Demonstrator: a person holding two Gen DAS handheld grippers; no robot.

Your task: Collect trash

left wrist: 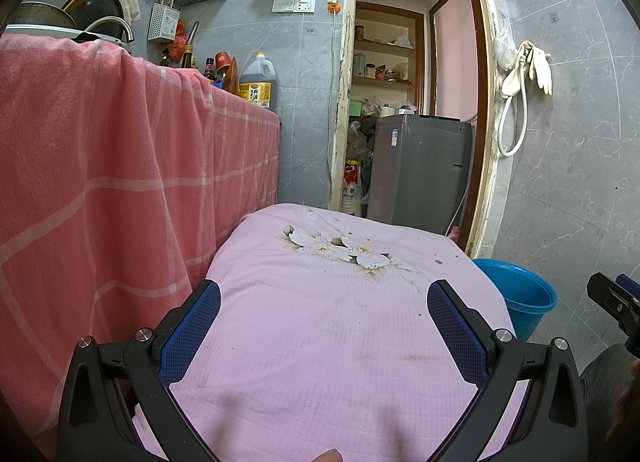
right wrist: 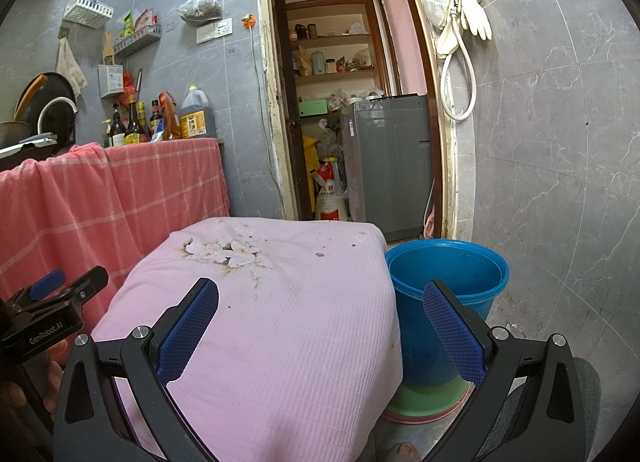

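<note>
A low table under a pink flowered cloth [left wrist: 320,322] [right wrist: 280,322] fills the front of both views. Small bits of trash lie on its far part: a brown scrap [left wrist: 336,240], orange crumbs [left wrist: 363,249] and a purple bit [left wrist: 438,261], which also shows in the right wrist view [right wrist: 319,254]. A blue bucket [right wrist: 448,274] [left wrist: 520,294] stands on the floor at the table's right side. My left gripper [left wrist: 324,302] is open and empty above the near part of the cloth. My right gripper [right wrist: 320,302] is open and empty over the table's right edge, near the bucket.
A counter draped in a red checked cloth [left wrist: 120,161] [right wrist: 100,201] runs along the left, with bottles [right wrist: 160,117] on top. An open doorway with a grey appliance [right wrist: 384,157] lies behind the table. A tiled wall [right wrist: 560,181] closes the right. The bucket sits in green and pink basins [right wrist: 428,402].
</note>
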